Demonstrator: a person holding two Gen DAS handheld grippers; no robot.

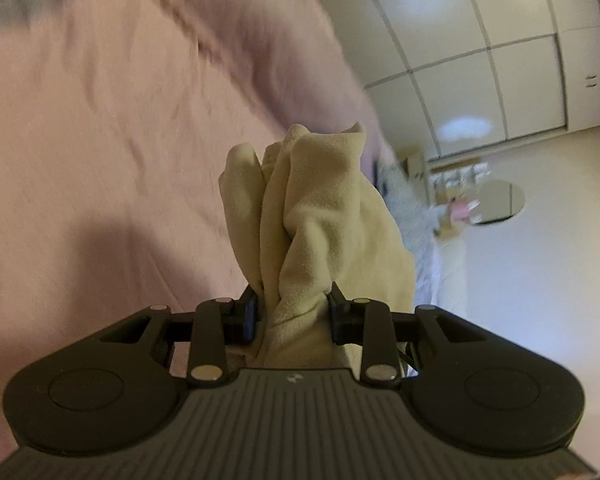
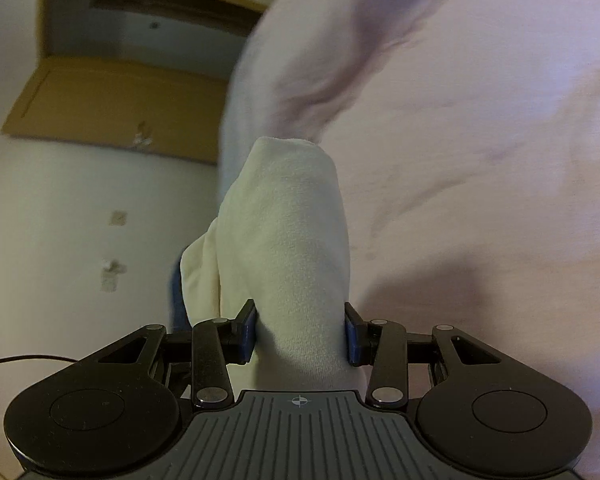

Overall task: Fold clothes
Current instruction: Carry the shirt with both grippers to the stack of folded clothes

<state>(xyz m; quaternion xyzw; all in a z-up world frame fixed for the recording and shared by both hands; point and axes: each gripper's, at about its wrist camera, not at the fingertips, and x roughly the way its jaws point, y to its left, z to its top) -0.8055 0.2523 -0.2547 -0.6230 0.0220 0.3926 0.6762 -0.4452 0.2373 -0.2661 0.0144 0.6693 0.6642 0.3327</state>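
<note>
Above the pink bed sheet (image 1: 80, 168), a cream fleece garment (image 1: 320, 216) is held clear of the bed by both grippers. The left gripper (image 1: 294, 316) has its fingers (image 1: 247, 318) pinching a bunched, multi-layer gather of the fabric. The right gripper (image 2: 300, 332) has its fingers (image 2: 247, 334) clamped on a smoother, rounded roll of the same cream cloth (image 2: 288, 240).

Task progress: the garment is gripped at two points and carried in the air. It does not lie folded anywhere in view. The lower part of the garment hangs out of both cameras, so the number of folds already made cannot be determined. The scene fits either a lift to spread the garment flat on the bed or a lift partway through a fold. Laying it down and squaring it are judged to remain.

Edges and clearance: the sheet offers wide open room, with only wrinkles and a raised ridge of bedding (image 1: 236, 40). In the left wrist view, the bed edge runs just beside the garment, with bare floor (image 1: 520, 280) and a white wardrobe (image 1: 480, 60) beyond. In the right wrist view, the bed edge also lies near the cloth, with floor (image 2: 60, 220) and a wooden door (image 2: 112, 100) beyond. Motion blur limits finer detail.
</note>
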